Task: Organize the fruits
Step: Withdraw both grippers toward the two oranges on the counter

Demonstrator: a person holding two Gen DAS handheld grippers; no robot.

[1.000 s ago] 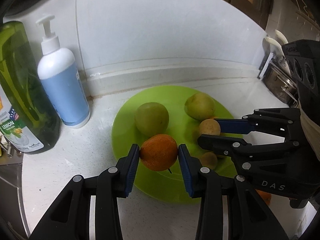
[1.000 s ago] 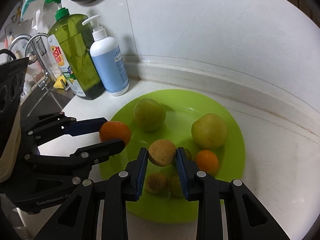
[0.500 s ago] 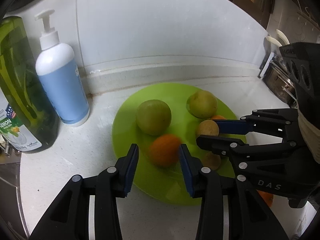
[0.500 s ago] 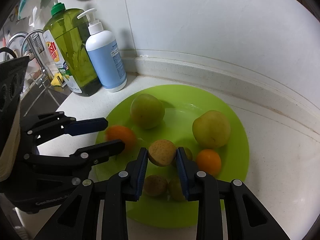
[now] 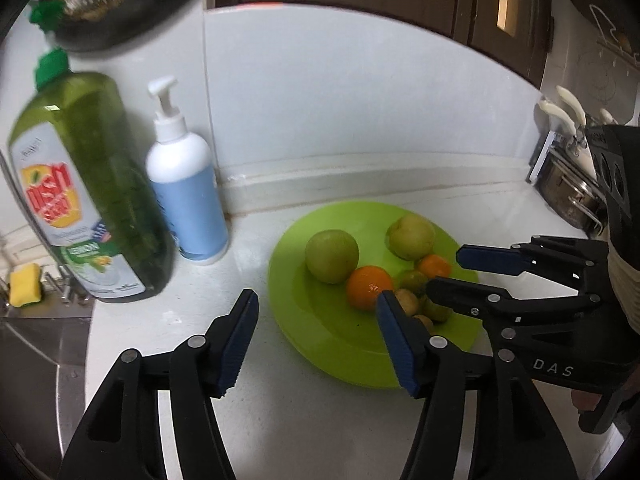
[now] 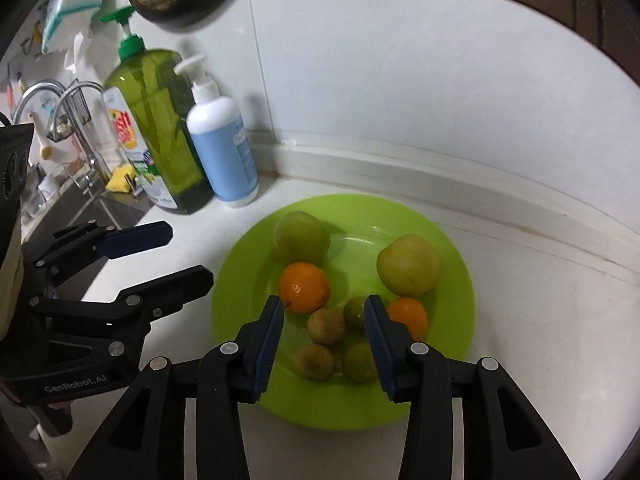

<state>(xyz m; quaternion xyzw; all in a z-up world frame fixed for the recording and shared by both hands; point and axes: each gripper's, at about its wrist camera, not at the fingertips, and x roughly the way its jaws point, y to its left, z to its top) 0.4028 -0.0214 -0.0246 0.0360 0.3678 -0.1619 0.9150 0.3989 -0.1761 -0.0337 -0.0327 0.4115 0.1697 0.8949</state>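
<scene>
A lime-green plate (image 5: 320, 340) (image 6: 448, 392) on the white counter holds two green apples (image 5: 331, 255) (image 6: 407, 265), two oranges (image 5: 369, 287) (image 6: 304, 287) and several small brown and green fruits (image 6: 326, 326). My left gripper (image 5: 316, 320) is open and empty, above the plate's left edge; it also shows in the right wrist view (image 6: 176, 256). My right gripper (image 6: 323, 320) is open and empty, above the small fruits; it also shows in the left wrist view (image 5: 464, 268).
A green dish-soap bottle (image 5: 86, 192) and a white-and-blue pump bottle (image 5: 184, 196) stand left of the plate by the wall. A sink with a tap (image 6: 60, 108) lies further left. A metal pot (image 5: 568, 192) sits at the right.
My left gripper let go of the orange onto the plate, opened and drew back. My right gripper opened and released the brown fruit among the small fruits, then pulled back.
</scene>
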